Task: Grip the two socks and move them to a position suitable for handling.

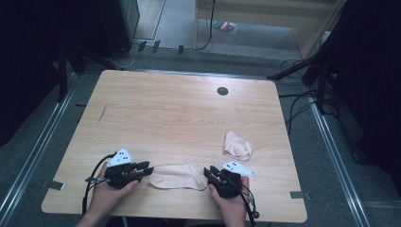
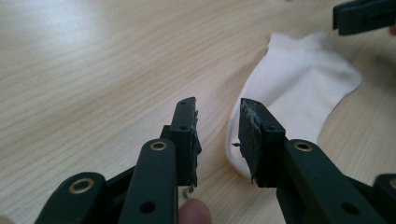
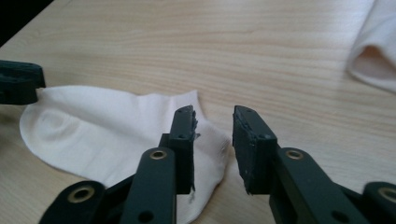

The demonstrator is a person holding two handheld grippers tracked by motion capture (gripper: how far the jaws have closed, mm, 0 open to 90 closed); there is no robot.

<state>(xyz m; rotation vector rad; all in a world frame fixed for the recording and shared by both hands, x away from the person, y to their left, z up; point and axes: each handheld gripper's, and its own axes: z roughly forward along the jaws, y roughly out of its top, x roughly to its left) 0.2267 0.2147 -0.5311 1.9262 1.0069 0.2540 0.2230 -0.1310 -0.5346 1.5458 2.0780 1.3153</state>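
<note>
Both your left gripper and right gripper stand open, empty, at either end of the flat sock by the worktop's near edge. Close too high and you'll pinch only one layer; the bunched sock lies farther right.

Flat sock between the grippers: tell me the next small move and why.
Probably lift both grippers clear. The flat sock lies spread on the table; left gripper and right gripper stand open at its two ends, nothing between the jaws. A bunched sock waits beyond the right gripper.
</note>
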